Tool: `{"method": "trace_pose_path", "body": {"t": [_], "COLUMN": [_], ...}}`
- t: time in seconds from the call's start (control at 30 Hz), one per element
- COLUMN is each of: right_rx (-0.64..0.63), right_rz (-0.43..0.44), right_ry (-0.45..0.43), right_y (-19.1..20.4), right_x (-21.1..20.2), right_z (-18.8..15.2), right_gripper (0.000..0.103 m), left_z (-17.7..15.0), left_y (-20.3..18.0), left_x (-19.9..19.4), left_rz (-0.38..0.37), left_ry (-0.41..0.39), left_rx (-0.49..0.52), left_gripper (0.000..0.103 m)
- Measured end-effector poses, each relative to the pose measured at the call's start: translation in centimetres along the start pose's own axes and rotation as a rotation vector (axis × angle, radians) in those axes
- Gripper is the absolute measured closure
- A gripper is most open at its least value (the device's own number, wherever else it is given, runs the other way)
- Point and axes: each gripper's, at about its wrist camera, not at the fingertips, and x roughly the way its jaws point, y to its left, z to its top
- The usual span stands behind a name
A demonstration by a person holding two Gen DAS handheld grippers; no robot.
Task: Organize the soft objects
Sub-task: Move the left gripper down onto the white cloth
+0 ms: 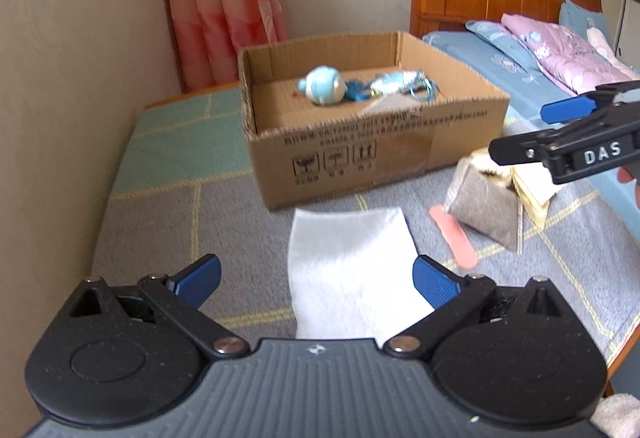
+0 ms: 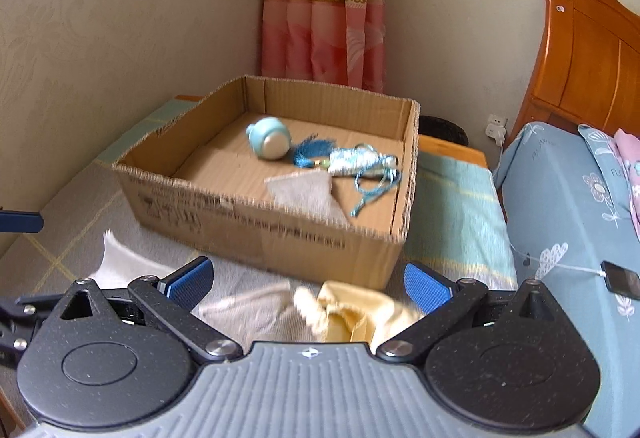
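right gripper (image 2: 308,284) is spread wide with nothing in it, right over the yellow cloth (image 2: 352,314), which lies crumpled just before the box (image 2: 280,234). left gripper (image 1: 316,278) gapes empty above the white cloth (image 1: 352,262) (farther off).

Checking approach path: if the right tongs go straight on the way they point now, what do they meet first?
Most likely the pale yellow cloth, bunched on the bedspread between the open right tongs. The cardboard box sits just beyond it. Depth is hard to judge through the fisheye.
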Motion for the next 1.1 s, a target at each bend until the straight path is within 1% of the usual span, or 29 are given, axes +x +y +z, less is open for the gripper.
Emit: {"method": "trace_pose_path", "body": {"t": [0.1,0.27,0.4,0.57,0.73,0.83,0.93,1.1], "right_rx": [0.013,0.017,0.012,-0.007,-0.017,-0.02,-0.017,-0.011], "right_rz": [-0.014,-0.017,-0.018,0.006,0.023,0.033,0.043,0.053], "right_ry": [0.002,0.02,0.029,0.03,0.032,0.034,0.03,0.026], "right_y": [0.0,0.1,0.1,0.1,-0.1,0.0,0.0,0.0], "right_x": [-0.3,-0.5,-0.6,-0.8,-0.8,-0.6,-0.6,-0.9], "right_z": [-1.1,-2.6,-3.5,-4.3,-4.5,-4.5,-4.4,-4.4], "right_gripper": [0.0,0.0,0.0,0.0,0.0,0.0,0.0,0.0], "left_z": [-0.4,-1.0,-1.2,-1.9,-3.1,-3.2,-2.6,-1.4], "left_y": [-0.3,-1.7,-2.2,-2.7,-2.1,-1.5,-1.2,-1.1], "left_x": [0.7,1.8,2.2,1.8,1.1,1.3,1.9,3.0], "left_rz": [-0.032,-0.06,-0.056,-0.039,-0.014,-0.02,-0.006,-0.024], "left_ry": [0.035,0.079,0.099,0.113,0.141,0.144,0.136,0.123], "left_rx": [-0.002,0.026,0.031,0.094,0.127,0.112,0.106,0.133], "left_gripper": [0.001,0.001,0.001,0.001,0.001,0.001,0.001,0.0]}}
